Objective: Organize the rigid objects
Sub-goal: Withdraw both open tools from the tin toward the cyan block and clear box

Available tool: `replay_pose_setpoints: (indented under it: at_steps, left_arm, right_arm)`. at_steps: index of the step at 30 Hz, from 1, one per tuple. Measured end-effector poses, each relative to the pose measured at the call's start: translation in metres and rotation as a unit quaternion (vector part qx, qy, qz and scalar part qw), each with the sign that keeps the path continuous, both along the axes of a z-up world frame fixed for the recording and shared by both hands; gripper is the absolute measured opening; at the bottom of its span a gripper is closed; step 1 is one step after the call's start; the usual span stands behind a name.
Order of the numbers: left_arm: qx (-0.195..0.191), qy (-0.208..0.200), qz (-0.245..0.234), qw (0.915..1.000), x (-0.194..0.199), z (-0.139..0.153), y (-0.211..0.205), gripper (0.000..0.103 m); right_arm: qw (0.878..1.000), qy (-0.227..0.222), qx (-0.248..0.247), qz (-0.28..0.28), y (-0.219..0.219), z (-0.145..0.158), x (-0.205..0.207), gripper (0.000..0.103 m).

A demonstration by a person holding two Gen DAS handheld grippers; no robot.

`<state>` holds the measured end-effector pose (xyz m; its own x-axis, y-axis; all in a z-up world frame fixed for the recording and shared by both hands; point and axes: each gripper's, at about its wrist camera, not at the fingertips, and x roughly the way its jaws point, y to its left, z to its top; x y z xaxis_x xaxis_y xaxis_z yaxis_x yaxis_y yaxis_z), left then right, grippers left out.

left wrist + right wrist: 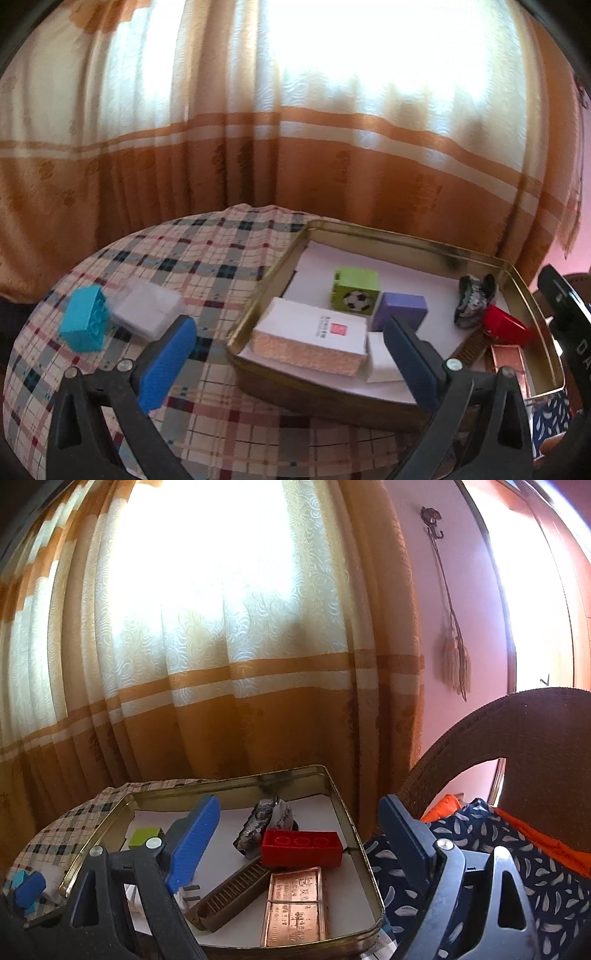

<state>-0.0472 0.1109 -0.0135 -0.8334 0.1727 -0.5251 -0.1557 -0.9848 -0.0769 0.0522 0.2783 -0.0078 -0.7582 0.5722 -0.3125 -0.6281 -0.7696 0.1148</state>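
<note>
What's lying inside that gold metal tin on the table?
Inside the tin: a green football cube, purple block, white box, grey rock, red brick, brown comb and copper bar on white paper. What lies beneath the paper is hidden.

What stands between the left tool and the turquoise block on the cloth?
Nothing visible. The turquoise block lies on the checked cloth just beyond the open left tool, outside the tin, touching a clear box.
</note>
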Motion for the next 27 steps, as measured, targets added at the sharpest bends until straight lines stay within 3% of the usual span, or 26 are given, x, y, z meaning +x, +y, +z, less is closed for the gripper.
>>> replay_pose_setpoints:
  at_steps: [11, 14, 19, 23, 27]
  left_arm:
    - [0.016, -0.001, 0.032, 0.9994, -0.003, 0.0, -0.017, 0.102]
    - [-0.008, 0.033, 0.032, 0.9989, 0.001, 0.005, -0.023, 0.102]
    - [-0.073, 0.103, 0.047, 0.9909, 0.009, 0.014, -0.041, 0.102]
    - [-0.076, 0.106, 0.054, 0.99, 0.006, 0.016, -0.06, 0.102]
    - [-0.048, 0.111, 0.076, 0.9897, 0.004, 0.017, -0.083, 0.103]
  right_arm:
    - [1.0, 0.001, -0.002, 0.0, 0.0, 0.0, 0.0, 0.089]
    - [1.0, 0.002, -0.005, -0.001, 0.001, 0.0, 0.001, 0.089]
    - [1.0, 0.002, -0.009, -0.001, 0.002, 0.0, 0.0, 0.089]
    - [1.0, 0.002, -0.009, -0.001, 0.003, -0.001, 0.0, 0.089]
    - [1.0, 0.011, -0.013, -0.005, 0.004, 0.0, 0.005, 0.089]
